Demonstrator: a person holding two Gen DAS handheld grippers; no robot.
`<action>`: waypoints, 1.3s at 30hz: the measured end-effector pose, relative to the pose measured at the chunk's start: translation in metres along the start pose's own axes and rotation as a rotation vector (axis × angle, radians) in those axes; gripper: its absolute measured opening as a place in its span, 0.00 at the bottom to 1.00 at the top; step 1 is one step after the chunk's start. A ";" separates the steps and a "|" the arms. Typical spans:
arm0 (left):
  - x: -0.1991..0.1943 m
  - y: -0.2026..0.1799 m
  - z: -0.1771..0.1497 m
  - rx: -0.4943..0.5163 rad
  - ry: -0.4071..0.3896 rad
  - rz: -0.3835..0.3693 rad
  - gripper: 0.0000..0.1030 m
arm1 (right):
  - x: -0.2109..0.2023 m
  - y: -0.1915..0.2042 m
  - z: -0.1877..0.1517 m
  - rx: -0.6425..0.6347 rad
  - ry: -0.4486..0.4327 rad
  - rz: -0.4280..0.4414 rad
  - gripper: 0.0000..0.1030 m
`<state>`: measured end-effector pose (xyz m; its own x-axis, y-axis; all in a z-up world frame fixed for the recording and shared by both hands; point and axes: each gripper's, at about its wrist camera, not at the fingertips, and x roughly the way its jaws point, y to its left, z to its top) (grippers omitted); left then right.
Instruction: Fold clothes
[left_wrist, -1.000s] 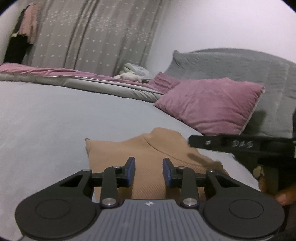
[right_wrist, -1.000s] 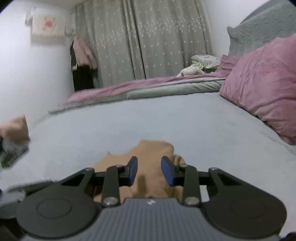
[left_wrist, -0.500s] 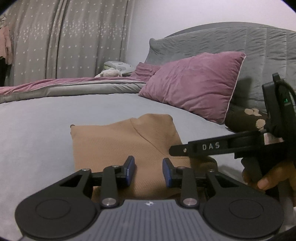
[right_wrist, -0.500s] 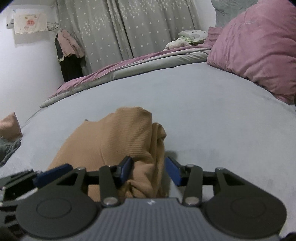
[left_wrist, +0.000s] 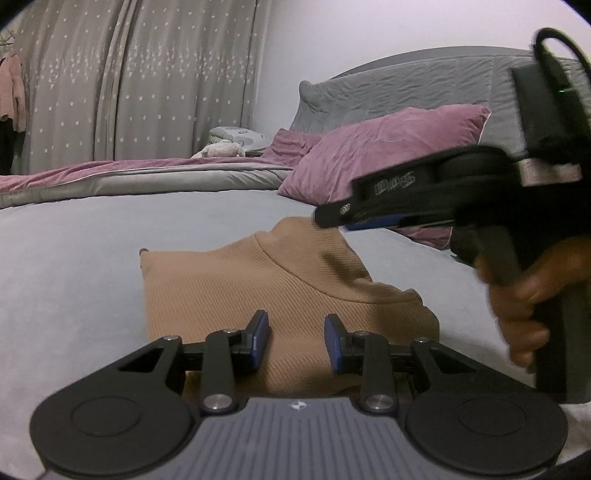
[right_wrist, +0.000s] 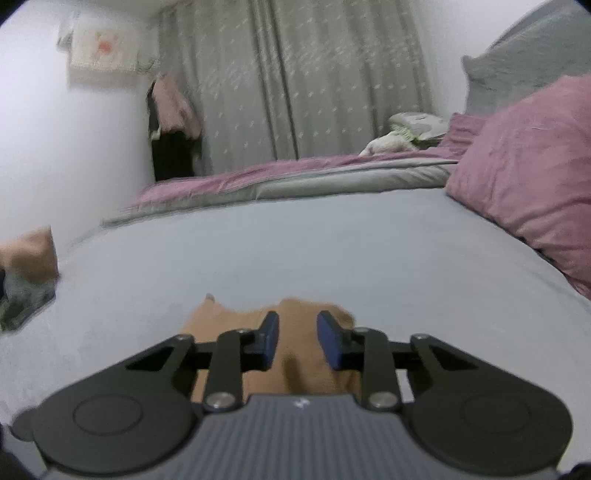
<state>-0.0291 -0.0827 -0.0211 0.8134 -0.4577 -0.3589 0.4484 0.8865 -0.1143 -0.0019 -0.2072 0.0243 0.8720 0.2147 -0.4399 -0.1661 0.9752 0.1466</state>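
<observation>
The soft, limp sweater (left_wrist: 258, 295) is spread on the bed (left_wrist: 74, 258), best pinched at an edge; both hand-held grippers, left (left_wrist: 295, 341) and right (right_wrist: 297, 339), are held part-open and empty.

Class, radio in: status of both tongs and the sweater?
Left tongs open, over tan sweater. Right tongs open, empty, above it. Sweater folded on bed. Nothing obstructing.

A grey bedsheet (left_wrist: 92, 258) filled the middle of both views, with a mauve pillow (left_wrist: 384, 155) at the right leaning on a grey quilted headboard (left_wrist: 406, 92). Star-patterned grey curtains (right_wrist: 314, 74) hung at the top centre of the right wrist view, and pink and dark clothes (right_wrist: 173, 129) hung left of them (blurred). A folded mauve-and-grey duvet (right_wrist: 295, 177) lay along the far edge.
</observation>
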 end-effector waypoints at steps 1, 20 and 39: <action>0.000 0.000 0.000 -0.001 0.000 -0.001 0.30 | 0.006 0.002 -0.001 -0.011 0.015 -0.015 0.22; -0.008 -0.007 -0.001 0.028 0.017 -0.055 0.31 | 0.052 -0.018 -0.028 0.050 0.066 -0.155 0.16; -0.026 0.026 0.022 -0.117 -0.034 -0.010 0.32 | 0.009 -0.015 0.003 0.156 0.057 -0.126 0.62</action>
<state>-0.0306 -0.0494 0.0056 0.8218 -0.4671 -0.3262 0.4123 0.8827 -0.2254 0.0098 -0.2202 0.0206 0.8532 0.0987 -0.5122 0.0197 0.9751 0.2207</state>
